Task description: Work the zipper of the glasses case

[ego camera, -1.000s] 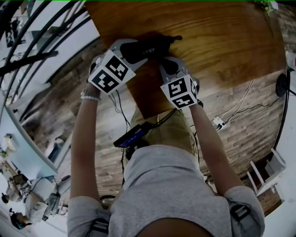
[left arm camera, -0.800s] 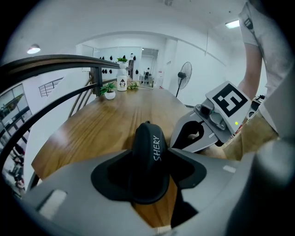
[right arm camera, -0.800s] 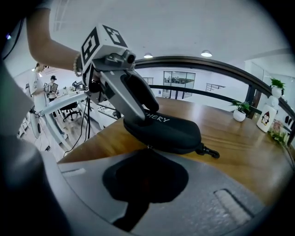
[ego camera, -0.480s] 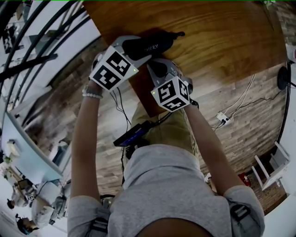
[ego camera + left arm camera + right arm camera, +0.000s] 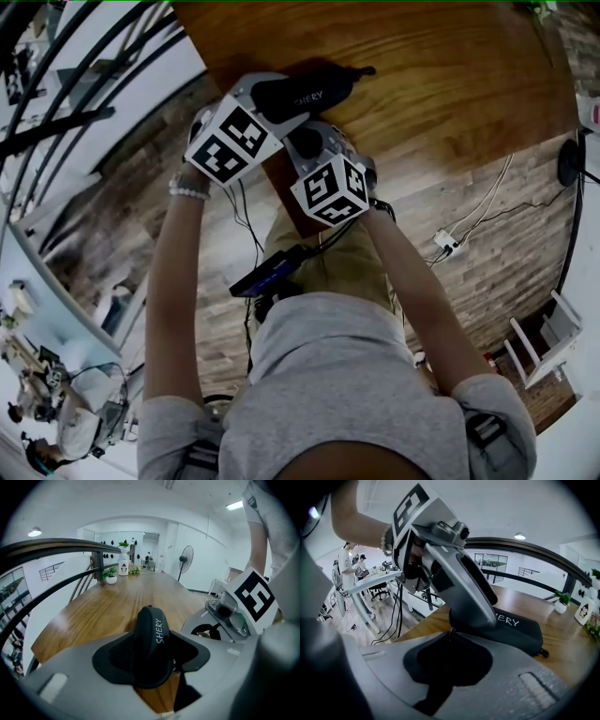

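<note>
Glasses case [image 5: 314,91]: black, matte, long and rounded, white lettering on the side. It lies at the near left corner of the wooden desk [image 5: 450,84], long axis running away from the person, with a small tab at its far end.

Left gripper [image 5: 152,648]: fingers clamped across the near end of the case, one on each flank. The shell bulges up between them and shows no dent, so it is probably a stiff moulded shell under a cloth skin.

Right gripper [image 5: 451,637]: sits just beside the left one, at the case's near end. Its fingers are all but together and have just been easing apart. A thin pale sliver, which I take for the zipper pull [image 5: 450,631], sits right at their tips. It is too small to say how firmly it is nipped.

Handling, as a judgement:
- The case looks light and likely empty or nearly so. The desk is smooth, so the case would skate or swing round if nothing pinned it.
- Best anchor is where the left fingers are now, across the stiff end and clear of the zip line.
- The pull is the only part to tug. It is small, flat and prone to slip out sideways.
- The tug should run along the track, not upward. The curved end is where the slider will probably drag.
- The shell is not fragile. Hard squeezing near the seam could pinch the track and bind the slider.
</note>
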Motion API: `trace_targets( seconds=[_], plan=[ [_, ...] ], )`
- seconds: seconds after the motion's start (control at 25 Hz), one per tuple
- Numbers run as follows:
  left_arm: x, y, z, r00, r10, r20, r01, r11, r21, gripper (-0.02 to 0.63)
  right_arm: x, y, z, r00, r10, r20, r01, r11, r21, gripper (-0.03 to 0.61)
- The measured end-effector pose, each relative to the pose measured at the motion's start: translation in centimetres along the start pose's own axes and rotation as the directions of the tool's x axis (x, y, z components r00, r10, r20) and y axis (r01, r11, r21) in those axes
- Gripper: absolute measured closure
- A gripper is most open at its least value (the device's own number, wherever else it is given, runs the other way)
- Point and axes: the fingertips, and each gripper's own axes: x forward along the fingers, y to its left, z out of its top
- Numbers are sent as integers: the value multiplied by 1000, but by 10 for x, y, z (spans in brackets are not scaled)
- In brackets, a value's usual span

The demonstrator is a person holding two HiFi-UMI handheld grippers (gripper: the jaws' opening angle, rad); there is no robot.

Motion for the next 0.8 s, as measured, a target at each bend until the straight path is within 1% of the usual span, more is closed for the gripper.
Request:
trace_targets(
  seconds=[0.08,0.16,0.28,0.32,0.36,0.4,0.48,0.56,0.68,0.8],
  plan=[
    [-3,1,1,999,33,18,-33,999,8,360,0,0,0,1000,-5,3,5,1000,14,545],
    [-7,3,5,995,88,56,-88,996,-12,359,-4,-2,1,1000,0,15,-1,998,59,513],
    [-21,7,10,978,164,133,-150,983,-108,365,-15,-9,0,999,3,37,-8,991,134,511],
    [-27,8,11,969,194,154,-174,975,-136,386,-20,-13,1,999,-2,47,-5,989,148,512],
    [-34,8,13,958,229,173,-201,966,-162,421,-27,-17,2,998,-10,61,0,987,159,518],
    [-42,9,15,945,267,190,-232,954,-188,459,-35,-23,4,997,-22,80,8,986,169,538],
    [-59,10,20,910,352,221,-298,923,-242,563,-52,-37,8,992,-47,117,25,982,186,578],
    [-77,9,25,870,428,246,-356,889,-288,601,-70,-50,11,987,-59,146,31,981,190,577],
    [-104,3,31,820,505,270,-417,850,-323,601,-94,-65,20,980,-81,182,49,984,172,578],
    [-126,-7,42,782,556,282,-465,821,-330,601,-121,-79,34,970,-108,219,73,984,162,578]
  ],
)
